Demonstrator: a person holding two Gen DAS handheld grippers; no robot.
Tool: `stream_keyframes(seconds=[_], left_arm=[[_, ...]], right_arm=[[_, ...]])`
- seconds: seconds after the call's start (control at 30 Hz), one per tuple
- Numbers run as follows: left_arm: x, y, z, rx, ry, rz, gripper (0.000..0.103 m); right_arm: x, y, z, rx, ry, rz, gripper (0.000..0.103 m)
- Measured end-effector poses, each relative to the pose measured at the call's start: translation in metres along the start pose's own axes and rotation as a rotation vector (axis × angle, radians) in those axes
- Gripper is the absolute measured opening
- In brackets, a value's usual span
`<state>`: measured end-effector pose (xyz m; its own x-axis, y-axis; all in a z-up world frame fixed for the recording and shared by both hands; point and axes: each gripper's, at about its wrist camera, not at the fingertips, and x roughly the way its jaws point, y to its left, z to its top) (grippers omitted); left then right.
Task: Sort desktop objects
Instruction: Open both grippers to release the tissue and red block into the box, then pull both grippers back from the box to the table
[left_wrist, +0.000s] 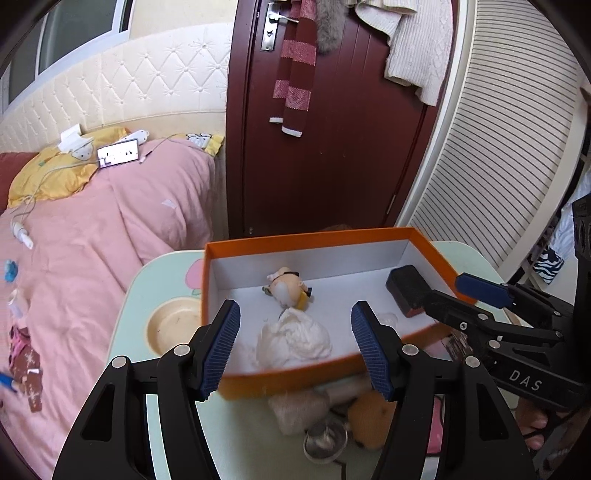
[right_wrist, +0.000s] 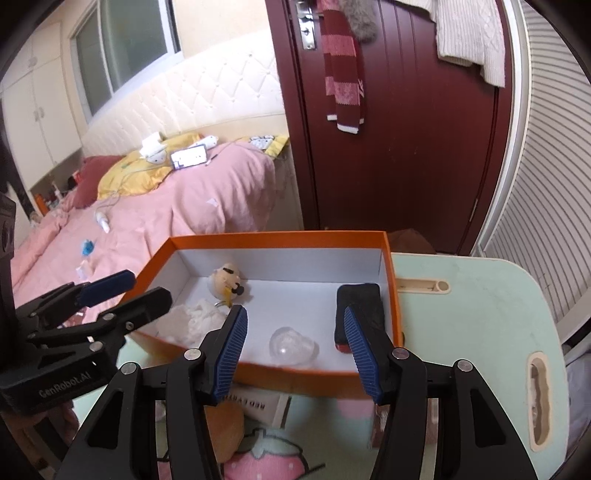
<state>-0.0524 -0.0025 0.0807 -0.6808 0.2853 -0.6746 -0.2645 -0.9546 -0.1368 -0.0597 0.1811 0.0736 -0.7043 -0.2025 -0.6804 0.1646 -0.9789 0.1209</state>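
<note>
Both our left claw and right claw gape empty over the orange box, and we risk knocking it off the table.

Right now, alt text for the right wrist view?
The open right gripper hovers over an orange box holding a black block, a clear ball, a figurine and a white wad. The left gripper, also open, is at the box's left side.

Soft window daylight, fisheye-bent dark corners, slight blur at edges
</note>
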Motion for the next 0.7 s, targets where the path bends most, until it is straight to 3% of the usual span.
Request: stream_keyframes(seconds=[0.2, 0.3, 0.63, 0.7], left_arm=[[-0.030, -0.004, -0.022, -0.001, 0.013, 0.004, 0.064], [-0.037, -0.005, -0.040, -0.025, 0.033, 0.000, 0.073], [-0.033, -0.007, -0.105, -0.045, 0.191, 0.021, 0.073], [-0.028, -0.007, -0.113, -0.042, 0.224, 0.017, 0.073]], right_arm=[[-0.029, 0.002, -0.020, -0.012, 0.004, -0.015, 0.063], [-0.039, 0.003, -0.036, -0.015, 0.021, -0.027, 0.065], [-0.032, -0.004, -0.096, 0.008, 0.194, -0.067, 0.065], [-0.034, -0.001, -0.103, -0.017, 0.185, -0.087, 0.070]])
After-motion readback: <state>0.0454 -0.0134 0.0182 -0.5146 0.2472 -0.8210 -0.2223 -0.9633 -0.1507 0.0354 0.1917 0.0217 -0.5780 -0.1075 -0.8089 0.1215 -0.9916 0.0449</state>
